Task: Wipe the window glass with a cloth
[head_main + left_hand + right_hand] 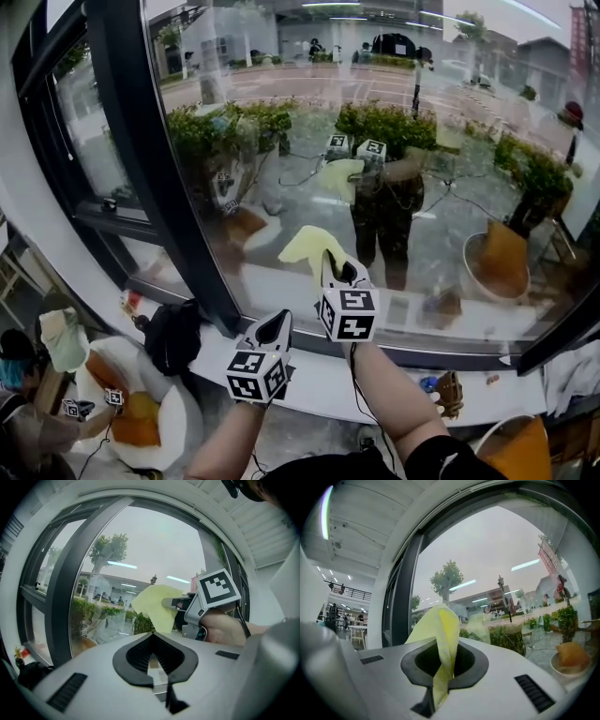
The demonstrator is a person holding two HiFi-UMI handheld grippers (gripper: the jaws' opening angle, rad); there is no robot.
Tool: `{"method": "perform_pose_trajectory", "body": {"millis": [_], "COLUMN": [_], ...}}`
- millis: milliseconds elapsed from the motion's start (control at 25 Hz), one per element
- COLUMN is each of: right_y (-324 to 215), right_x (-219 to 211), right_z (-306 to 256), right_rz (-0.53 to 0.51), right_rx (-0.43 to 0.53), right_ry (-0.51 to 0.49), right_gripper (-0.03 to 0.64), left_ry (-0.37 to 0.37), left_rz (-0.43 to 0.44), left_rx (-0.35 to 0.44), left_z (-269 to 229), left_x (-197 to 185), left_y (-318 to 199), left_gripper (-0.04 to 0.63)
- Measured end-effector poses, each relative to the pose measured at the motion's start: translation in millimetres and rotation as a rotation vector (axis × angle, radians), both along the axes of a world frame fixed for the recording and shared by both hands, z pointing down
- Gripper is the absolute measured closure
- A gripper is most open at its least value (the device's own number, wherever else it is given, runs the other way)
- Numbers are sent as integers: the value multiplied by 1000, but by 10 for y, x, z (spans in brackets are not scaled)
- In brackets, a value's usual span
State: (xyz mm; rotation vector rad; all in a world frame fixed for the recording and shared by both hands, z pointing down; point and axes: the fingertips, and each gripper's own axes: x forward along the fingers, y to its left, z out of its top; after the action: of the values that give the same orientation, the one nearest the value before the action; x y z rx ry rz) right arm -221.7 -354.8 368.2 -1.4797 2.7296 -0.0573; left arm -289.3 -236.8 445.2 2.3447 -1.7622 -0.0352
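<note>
Nearest the camera, the left gripper (274,328) hangs low over the white sill (309,386), its jaws closed on nothing. In its own view the two dark pads meet at the tip with only a hollow behind them. It sits at about 7 o'clock from the right gripper (336,267), lower and closer to the person's body.

The right gripper reaches further forward and higher. Its jaws are clamped on a yellow cloth (307,246), and the right gripper view shows a folded strip of the fabric pinched between the pads. The strip runs lengthwise along the jaws and stands out beyond them at 12 o'clock. In the head view the free end fans from the tips toward 11 o'clock, limp rather than spread flat.

Beyond the cloth stands the window glass (422,169), bounded at 9 o'clock by a thick dark frame post (155,169). The pane reflects the person and both marker cubes. Whether the fabric touches the pane cannot be told from these views, though it is near.

The judgement for the wipe — the right hand is the one placed to do it, with the cloth leading straight ahead of its jaws toward the pane. Hedges and a paved street lie outside.
</note>
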Motion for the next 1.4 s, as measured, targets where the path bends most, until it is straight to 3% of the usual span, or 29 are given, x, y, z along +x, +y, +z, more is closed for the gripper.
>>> {"method": "perform_pose_trajectory", "body": {"millis": [880,1400], "right_y": [-1067,-1221], "right_x": [242,249], "right_z": [59,49], "right_rz": [94,120], "right_rx": [-58,-80], "right_ry": [-11,-30], "right_gripper": [584,584], "left_ry": [20,23], "left_rz": [8,9], "left_rx": [-22,-29], "left_z": [189,172], "left_x": [316,318], "left_y": [-683,-822], "left_gripper": [589,589]}}
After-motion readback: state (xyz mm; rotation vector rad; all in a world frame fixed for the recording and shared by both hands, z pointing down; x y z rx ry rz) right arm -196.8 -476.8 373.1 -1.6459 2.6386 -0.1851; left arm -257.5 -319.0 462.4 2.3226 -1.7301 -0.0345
